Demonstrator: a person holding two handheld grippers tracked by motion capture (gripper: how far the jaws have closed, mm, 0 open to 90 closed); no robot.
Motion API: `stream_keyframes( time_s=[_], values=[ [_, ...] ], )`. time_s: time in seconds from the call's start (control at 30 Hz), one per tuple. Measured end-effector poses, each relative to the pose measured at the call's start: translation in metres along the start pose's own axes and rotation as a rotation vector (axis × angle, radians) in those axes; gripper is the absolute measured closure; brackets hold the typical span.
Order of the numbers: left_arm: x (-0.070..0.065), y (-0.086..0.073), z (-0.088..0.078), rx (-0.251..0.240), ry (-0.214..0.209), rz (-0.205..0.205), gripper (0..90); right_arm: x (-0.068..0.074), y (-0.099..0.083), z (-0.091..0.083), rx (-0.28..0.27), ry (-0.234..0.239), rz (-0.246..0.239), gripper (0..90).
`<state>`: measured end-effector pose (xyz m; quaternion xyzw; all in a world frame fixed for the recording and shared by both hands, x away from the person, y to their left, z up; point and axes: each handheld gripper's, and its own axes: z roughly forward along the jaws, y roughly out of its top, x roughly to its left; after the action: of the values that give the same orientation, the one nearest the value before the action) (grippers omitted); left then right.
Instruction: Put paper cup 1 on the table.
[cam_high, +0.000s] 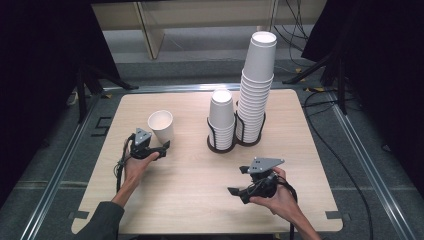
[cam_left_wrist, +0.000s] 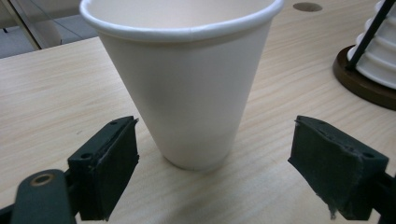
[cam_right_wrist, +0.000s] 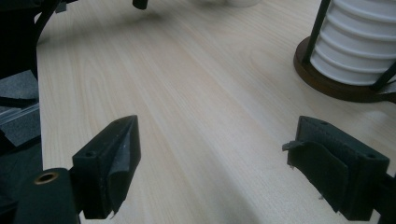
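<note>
A single white paper cup (cam_high: 161, 126) (cam_left_wrist: 187, 79) stands upright on the left part of the wooden table (cam_high: 185, 195). My left gripper (cam_high: 155, 146) (cam_left_wrist: 217, 175) is open just in front of it, jaws spread to either side of the cup's base without touching it. My right gripper (cam_high: 239, 181) (cam_right_wrist: 215, 177) is open near the front right of the table, with bare wood between its jaws. Two stacks of white cups sit in dark wire holders: a short stack (cam_high: 221, 120) and a tall stack (cam_high: 256, 85).
The cup holders' round dark bases (cam_right_wrist: 327, 84) (cam_left_wrist: 364, 81) stand at the table's middle back. A small round hole (cam_left_wrist: 307, 7) is in the tabletop beyond the cup. Cables and dark stands lie on the floor around the table.
</note>
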<state>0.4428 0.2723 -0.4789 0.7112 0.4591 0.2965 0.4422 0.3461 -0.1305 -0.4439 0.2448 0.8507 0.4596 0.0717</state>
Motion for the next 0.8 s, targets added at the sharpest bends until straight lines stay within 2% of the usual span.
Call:
stream_keyframes(
  time_s=[0.2, 0.3, 0.37, 0.47, 0.53, 0.57, 0.6, 0.7, 0.8],
  values=[
    [-0.012, 0.002, -0.023, -0.028, -0.017, 0.017, 14.4, -0.002, 0.000, -0.003, -0.016, -0.003, 0.016, 16.2],
    [-0.017, 0.003, -0.038, -0.077, -0.008, -0.008, 14.4, -0.003, 0.000, -0.005, -0.020, -0.023, 0.014, 16.2],
    [-0.020, 0.006, -0.047, -0.087, -0.025, -0.038, 14.4, -0.004, 0.000, -0.006, -0.024, -0.033, 0.020, 16.1],
    [-0.025, 0.007, -0.058, -0.122, -0.042, -0.052, 14.4, -0.005, -0.001, -0.007, -0.029, -0.036, 0.022, 16.1],
    [-0.028, 0.007, -0.065, -0.124, -0.050, -0.049, 14.4, -0.006, -0.001, -0.008, -0.034, -0.046, 0.029, 16.1],
    [-0.030, 0.007, -0.067, -0.132, -0.055, -0.056, 14.5, -0.007, -0.001, -0.008, -0.037, -0.055, 0.015, 16.1],
    [-0.032, 0.006, -0.071, -0.124, -0.056, -0.058, 14.4, -0.006, -0.001, -0.009, -0.030, -0.056, 0.040, 16.1],
    [-0.037, 0.004, -0.078, -0.131, -0.069, -0.057, 14.4, -0.009, -0.001, -0.010, -0.042, -0.073, 0.027, 16.1],
    [-0.043, 0.000, -0.083, -0.124, -0.093, -0.051, 14.4, -0.011, -0.002, -0.010, -0.057, -0.064, 0.060, 16.1]
  ],
)
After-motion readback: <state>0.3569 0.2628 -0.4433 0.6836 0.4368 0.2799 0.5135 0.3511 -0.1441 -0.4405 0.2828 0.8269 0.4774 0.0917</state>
